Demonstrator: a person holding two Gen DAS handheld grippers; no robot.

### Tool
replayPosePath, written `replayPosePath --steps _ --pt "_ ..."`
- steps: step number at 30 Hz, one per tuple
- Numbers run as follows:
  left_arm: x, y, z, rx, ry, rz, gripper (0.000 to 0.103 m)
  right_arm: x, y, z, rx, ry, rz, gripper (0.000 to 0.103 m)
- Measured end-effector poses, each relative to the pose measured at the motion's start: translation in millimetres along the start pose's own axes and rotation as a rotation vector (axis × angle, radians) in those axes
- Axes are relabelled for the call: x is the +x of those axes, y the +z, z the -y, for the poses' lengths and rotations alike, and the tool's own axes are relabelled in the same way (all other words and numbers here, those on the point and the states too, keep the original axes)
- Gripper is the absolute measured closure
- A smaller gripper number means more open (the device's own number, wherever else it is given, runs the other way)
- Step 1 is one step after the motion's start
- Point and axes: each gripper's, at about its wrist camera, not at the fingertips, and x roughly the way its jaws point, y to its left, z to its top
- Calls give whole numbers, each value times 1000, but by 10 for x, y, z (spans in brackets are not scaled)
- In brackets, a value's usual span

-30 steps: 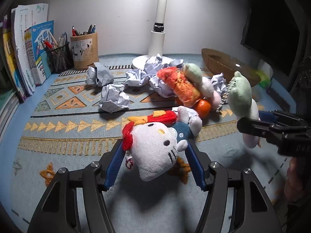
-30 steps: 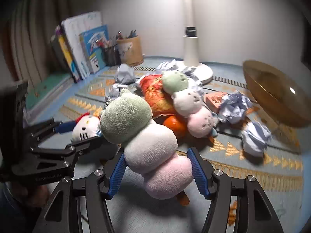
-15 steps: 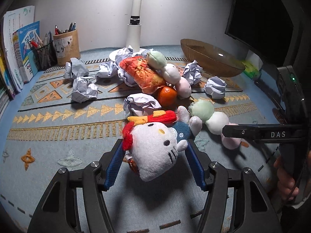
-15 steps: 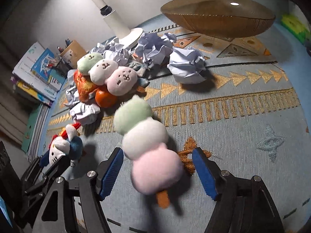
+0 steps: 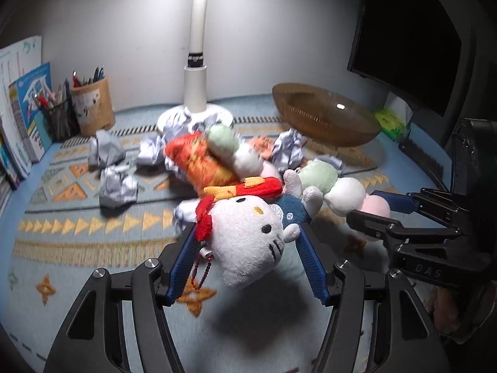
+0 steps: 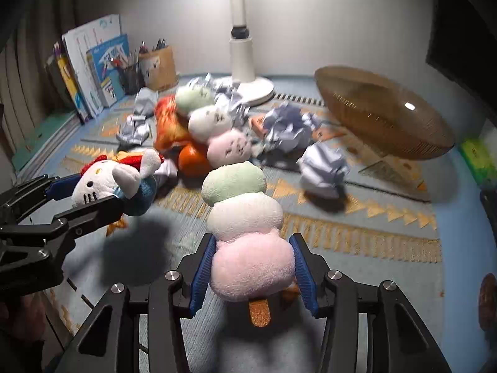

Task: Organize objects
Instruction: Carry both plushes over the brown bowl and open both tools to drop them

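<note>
The surface [image 5: 93, 279] is messy, so I lift toys off it to sort them. My left gripper [image 5: 248, 264] has its jaws squeezed on the cat toy [image 5: 248, 236], near and in the air. My right gripper [image 6: 251, 273] is closing its jaws on the dumpling toy [image 6: 242, 217], its pink end between them

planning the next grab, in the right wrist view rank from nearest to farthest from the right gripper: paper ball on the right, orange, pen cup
1. Paper ball, ahead, right of the right gripper.
2. Orange, farther, left of centre, in the pile.
3. Pen cup, farthest, back left by the books.
</note>
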Motion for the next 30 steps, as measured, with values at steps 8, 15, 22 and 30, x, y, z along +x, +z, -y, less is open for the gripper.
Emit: replayPosePath --steps 8,15,22,30 --pt "541 1140 532 25 -65 89 42 -199 766 1175 357 -156 164 55" --pt "1325 1620 953 77 -69 72 37 213 1054 1820 539 -230 124 54" --pt "1576 1689 1016 23 -117 4 24 326 1132 2147 580 -231 90 44" --pt "672 1392 714 -37 -106 107 24 -117 778 1577 439 -130 104 41"
